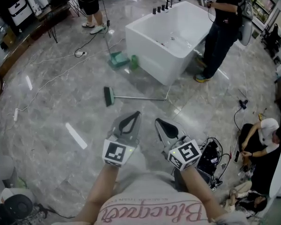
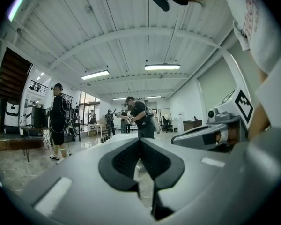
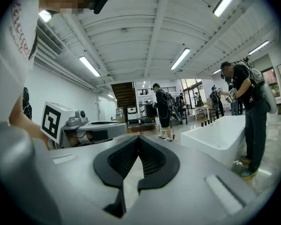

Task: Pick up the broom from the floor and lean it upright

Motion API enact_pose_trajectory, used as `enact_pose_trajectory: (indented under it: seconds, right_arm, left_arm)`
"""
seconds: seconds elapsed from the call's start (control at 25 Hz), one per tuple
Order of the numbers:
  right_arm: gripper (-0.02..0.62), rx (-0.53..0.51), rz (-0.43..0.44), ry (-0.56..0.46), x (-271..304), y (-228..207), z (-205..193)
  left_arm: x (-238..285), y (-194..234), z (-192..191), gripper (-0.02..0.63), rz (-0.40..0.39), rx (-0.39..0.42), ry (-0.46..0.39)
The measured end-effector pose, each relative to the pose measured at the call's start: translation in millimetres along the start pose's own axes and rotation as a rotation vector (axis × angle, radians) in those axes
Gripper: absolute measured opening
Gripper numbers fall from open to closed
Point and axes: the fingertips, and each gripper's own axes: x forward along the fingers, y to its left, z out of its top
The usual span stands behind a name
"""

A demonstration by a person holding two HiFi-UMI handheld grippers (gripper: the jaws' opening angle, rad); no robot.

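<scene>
A broom (image 1: 136, 97) with a dark green brush head and a thin metal handle is lying flat on the grey marble-patterned floor (image 1: 61, 107). Its head is pointing left and its handle is running right toward the near corner of a white rectangular bathtub (image 1: 173, 36).

The left gripper (image 1: 136, 114) and the right gripper (image 1: 158, 122) are hovering side by side above the floor, on the near side of the broom and apart from it. In the left gripper view, the left gripper's (image 2: 140, 142) dark pads are pressing together with nothing between them. The right gripper's (image 3: 138, 139) pads are likewise meeting on nothing.

Beyond the broom, just beside the tub's left wall, what looks like a teal dustpan (image 1: 117, 59) is sitting next to a small green bottle (image 1: 134, 62), though the head view is too coarse to be sure of the pan. A person in black clothing (image 1: 222, 29) is standing at the tub's right end. Another person in a white top (image 1: 267, 132) is sitting on the floor at the right. A tangle of black cables and boxes (image 1: 210, 158) is lying just right of the right gripper. A thin white cable (image 1: 47, 82) is trailing across the floor at the left.
</scene>
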Motion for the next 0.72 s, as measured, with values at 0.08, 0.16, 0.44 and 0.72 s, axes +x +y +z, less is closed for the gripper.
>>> enact_pose_trajectory:
  seconds: [0.08, 0.16, 0.44, 0.72]
  right_arm:
    - [0.002, -0.001, -0.009, 0.016, 21, -11, 2]
    - [0.002, -0.006, -0.020, 0.033, 36, -22, 3]
    - [0.002, 0.039, -0.055, 0.063, 67, -75, -1]
    - [0.002, 0.035, 0.005, 0.079, 102, -130, 0]
  left_arm:
    - [15, 20, -5, -0.002, -0.017, -0.013, 0.017]
    - [28, 38, -11, -0.002, -0.025, -0.033, 0.030]
    - [69, 70, -35, -0.002, -0.019, -0.083, 0.064]
    - [136, 75, -49, -0.002, -0.037, -0.075, 0.105]
